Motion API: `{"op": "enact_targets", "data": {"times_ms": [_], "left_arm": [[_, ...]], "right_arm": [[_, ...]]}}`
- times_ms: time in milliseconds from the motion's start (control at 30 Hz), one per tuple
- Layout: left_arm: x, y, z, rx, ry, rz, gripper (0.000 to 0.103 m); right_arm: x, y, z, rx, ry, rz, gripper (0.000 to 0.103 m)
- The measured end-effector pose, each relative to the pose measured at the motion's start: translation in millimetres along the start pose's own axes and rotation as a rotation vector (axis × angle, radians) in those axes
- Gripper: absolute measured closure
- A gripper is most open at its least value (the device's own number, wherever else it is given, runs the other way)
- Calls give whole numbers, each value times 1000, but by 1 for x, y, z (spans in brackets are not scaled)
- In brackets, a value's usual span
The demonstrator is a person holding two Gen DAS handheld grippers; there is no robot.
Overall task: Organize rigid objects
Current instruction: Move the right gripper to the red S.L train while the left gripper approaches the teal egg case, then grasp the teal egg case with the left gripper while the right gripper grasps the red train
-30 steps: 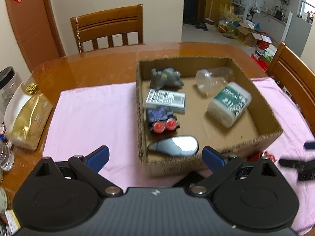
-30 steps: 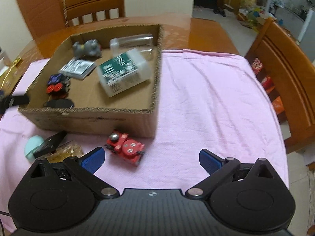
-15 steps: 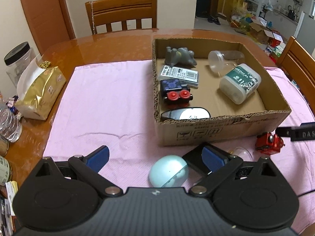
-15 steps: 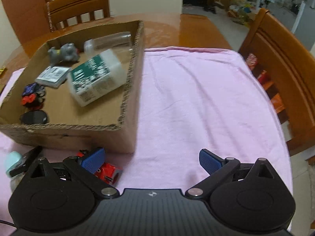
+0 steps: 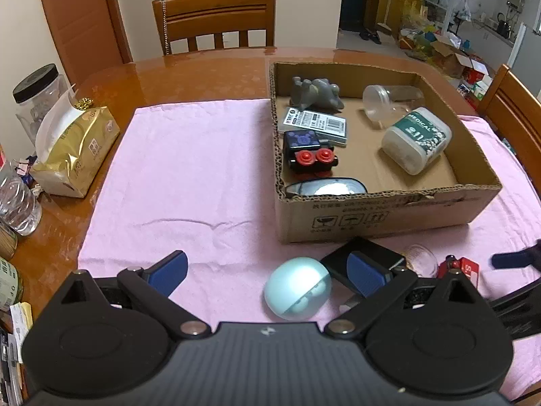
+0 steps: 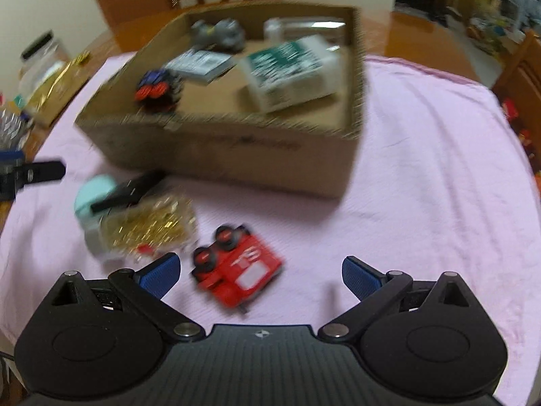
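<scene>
A cardboard box (image 5: 389, 216) on the pink cloth holds a grey figure (image 5: 316, 93), a card pack (image 5: 316, 123), a black and red toy (image 5: 309, 154), a clear jar (image 5: 392, 99), a white Medical tub (image 5: 416, 138) and a dark mouse (image 5: 326, 187). In front of the box lie a pale blue egg-shaped case (image 5: 297, 287), a black box (image 5: 363, 258), a clear tub of gold clips (image 6: 148, 230) and a red toy car (image 6: 236, 267). My left gripper (image 5: 267, 270) is open just before the egg case. My right gripper (image 6: 260, 274) is open with the red car between its fingers; that view is blurred.
A gold bag (image 5: 77, 149), a black-lidded jar (image 5: 37, 98) and a water bottle (image 5: 17, 203) stand on the wooden table (image 5: 189, 77) at the left. Chairs stand at the far side (image 5: 216, 17) and the right (image 5: 514, 108).
My left gripper pulled back from the box, so the egg case and black box came into view. My right gripper swung left and down over the red car.
</scene>
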State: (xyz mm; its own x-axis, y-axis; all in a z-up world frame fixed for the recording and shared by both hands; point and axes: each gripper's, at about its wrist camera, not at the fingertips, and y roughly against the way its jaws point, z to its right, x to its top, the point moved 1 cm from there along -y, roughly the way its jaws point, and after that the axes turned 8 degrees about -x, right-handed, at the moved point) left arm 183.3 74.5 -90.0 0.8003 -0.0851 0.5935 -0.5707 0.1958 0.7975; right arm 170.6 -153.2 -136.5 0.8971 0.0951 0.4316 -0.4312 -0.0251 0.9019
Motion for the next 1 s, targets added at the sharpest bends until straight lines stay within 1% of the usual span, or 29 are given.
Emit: {"op": "enact_targets", "data": {"times_ms": [133, 200, 267, 333, 500, 567, 633, 700, 800, 900, 1000], "left_arm": [[-5, 2, 2, -26, -6, -10, 3], [-8, 2, 5, -40, -13, -19, 3], [-11, 1, 8, -56, -20, -29, 3], [-12, -1, 13, -75, -37, -36, 3], [-11, -9, 26, -107, -77, -40, 3], [-11, -13, 29, -129, -86, -46, 3], [-11, -17, 32, -130, -94, -53, 3], [-8, -21, 33, -141, -82, -58, 3], [-4, -26, 39, -171, -87, -49, 3], [-2, -26, 37, -150, -101, -39, 3], [-3, -21, 24, -126, -108, -47, 3]], "right_arm": [[-5, -14, -12, -47, 14, 5, 0], [-7, -18, -7, -83, 0, 1, 0], [-9, -18, 1, -97, -4, 4, 0], [-13, -19, 9, -148, 10, -9, 0], [-21, -15, 28, -154, -15, 1, 0], [-23, -15, 27, -152, -9, 15, 0], [-23, -15, 26, -154, -15, 27, 0], [-25, -15, 26, -156, -20, 38, 0], [-28, -13, 28, -158, -25, 55, 0], [-31, -8, 29, -158, -25, 61, 0], [-31, -8, 29, -158, -25, 61, 0]]}}
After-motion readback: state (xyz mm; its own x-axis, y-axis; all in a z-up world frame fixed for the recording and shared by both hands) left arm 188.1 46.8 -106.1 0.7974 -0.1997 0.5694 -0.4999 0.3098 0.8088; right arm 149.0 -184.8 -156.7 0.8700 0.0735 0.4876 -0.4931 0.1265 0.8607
